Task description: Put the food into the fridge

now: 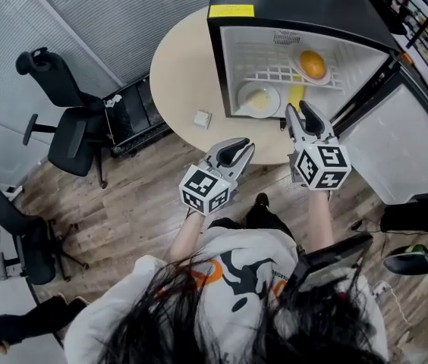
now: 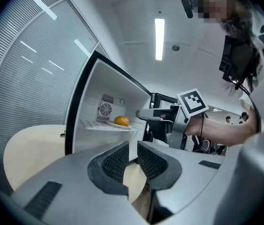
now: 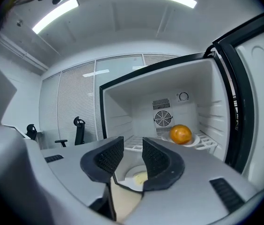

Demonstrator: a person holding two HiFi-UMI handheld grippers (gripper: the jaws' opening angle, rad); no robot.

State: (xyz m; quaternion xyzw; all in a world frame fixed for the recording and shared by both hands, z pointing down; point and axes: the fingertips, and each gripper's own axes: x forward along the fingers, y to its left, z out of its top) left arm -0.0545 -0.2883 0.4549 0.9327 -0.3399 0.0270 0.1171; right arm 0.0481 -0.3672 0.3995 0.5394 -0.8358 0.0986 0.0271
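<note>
A small black fridge (image 1: 215,51) stands open on a round beige table (image 1: 176,74). On its wire shelf an orange (image 1: 313,64) sits on a white plate. Below it, on the fridge floor, is a second white plate with pale yellow food (image 1: 259,99). My right gripper (image 1: 305,116) hovers at the fridge's front edge, jaws a narrow gap apart with nothing between them (image 3: 133,142); past them I see the orange (image 3: 180,134) and the lower plate (image 3: 139,176). My left gripper (image 1: 237,152) hangs nearer my body, left of the fridge opening, jaws slightly apart and empty (image 2: 133,146).
The fridge door (image 1: 396,139) swings out to the right. A small white cube (image 1: 202,118) lies on the table left of the fridge. Two black office chairs (image 1: 62,120) (image 1: 17,233) stand on the wooden floor at left. A dark cart (image 1: 134,116) sits behind the table.
</note>
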